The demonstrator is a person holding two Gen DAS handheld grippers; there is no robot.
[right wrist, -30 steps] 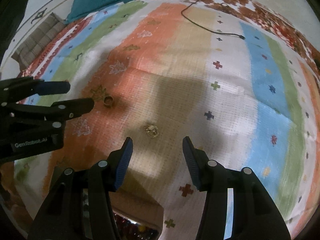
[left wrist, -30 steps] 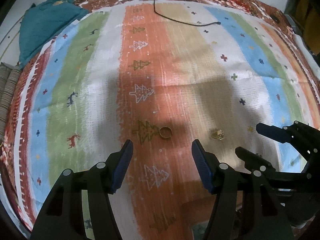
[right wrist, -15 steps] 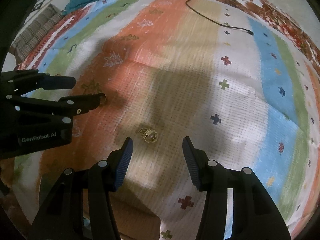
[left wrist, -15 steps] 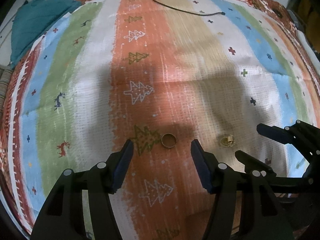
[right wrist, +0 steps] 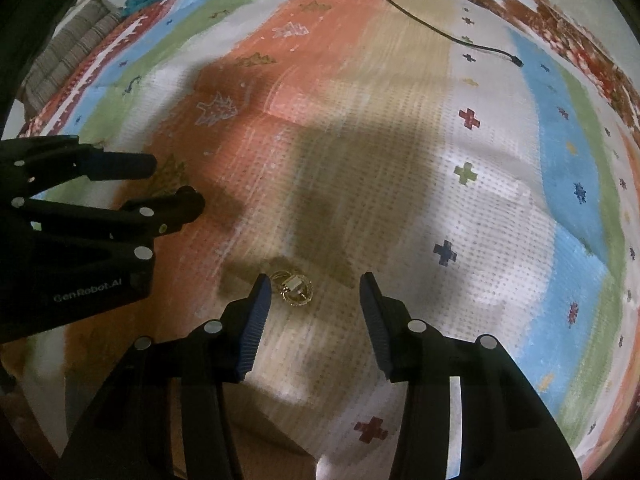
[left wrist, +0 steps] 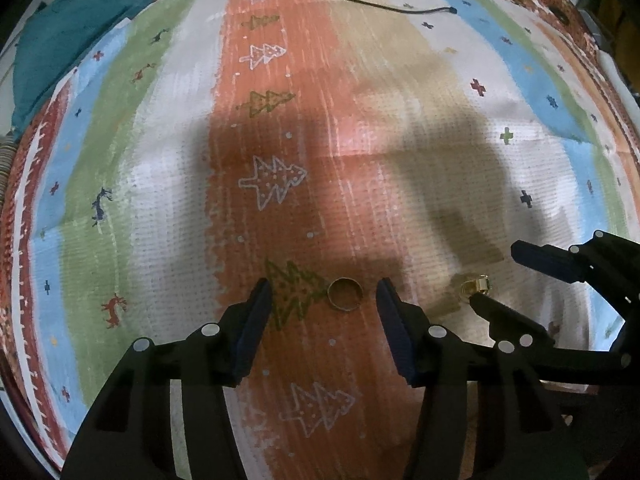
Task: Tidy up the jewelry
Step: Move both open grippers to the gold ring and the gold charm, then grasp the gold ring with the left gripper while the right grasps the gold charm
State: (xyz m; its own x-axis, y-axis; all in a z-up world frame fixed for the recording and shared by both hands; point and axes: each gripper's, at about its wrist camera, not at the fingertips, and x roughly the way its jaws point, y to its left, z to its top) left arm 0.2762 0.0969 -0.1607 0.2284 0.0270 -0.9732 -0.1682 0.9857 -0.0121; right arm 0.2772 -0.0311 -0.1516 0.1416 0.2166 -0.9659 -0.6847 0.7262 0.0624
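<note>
While both tools point steeply down at the striped rug (left wrist: 360,128), each one has a piece of gold jewelry framed between its fingers.

The rug fills both views, banded in orange, tan, white, blue and green with little trees and crosses; a teal cloth (left wrist: 68,40) lies at its far left corner and a black cable (left wrist: 372,2) trails across the far end; the left tool (left wrist: 324,300) is unclenched, jaws just been closing, with the plain gold ring (left wrist: 345,294) lying flat on the orange band between its tips, touched by neither pad; the right tool (right wrist: 311,294) is likewise released and narrowing, the ornate gold ring (right wrist: 295,289) on the pale stripe just beside its left finger (right wrist: 256,320), contact too close to call.
</note>
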